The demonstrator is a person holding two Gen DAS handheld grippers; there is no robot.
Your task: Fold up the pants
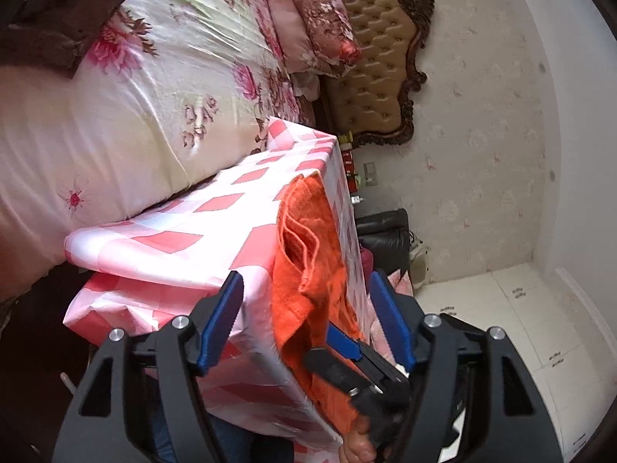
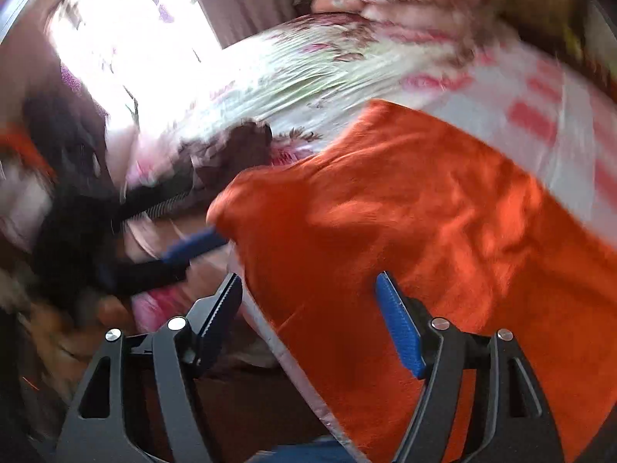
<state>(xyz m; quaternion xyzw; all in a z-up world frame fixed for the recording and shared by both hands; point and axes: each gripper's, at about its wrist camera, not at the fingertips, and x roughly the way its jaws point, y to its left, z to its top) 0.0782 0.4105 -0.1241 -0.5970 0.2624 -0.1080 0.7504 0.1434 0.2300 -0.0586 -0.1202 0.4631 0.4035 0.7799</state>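
Left claw point(image 1: 308, 308) agape, empty | right claw point(image 2: 308, 305) agape, empty | one orange pants point(image 2: 424, 212) | two pillows point(image 1: 308, 23)

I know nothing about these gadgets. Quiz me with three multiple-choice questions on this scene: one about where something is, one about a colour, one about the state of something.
1. Where do the pants lie?
A. On the checked tablecloth
B. On the floor
C. On the pillows

2. What colour are the pants?
A. Blue
B. Orange
C. Grey

3. How does the left hand-held gripper stand?
A. Shut on the pants
B. Shut on a pillow
C. Open, gripping nothing

Answers:
1 A: the left view shows the cloth draped over the pink-and-white checked table beside the bed.
2 B: both views show bright orange fabric.
3 C: its blue fingers stand wide apart, with the pants seen between them but not pinched.
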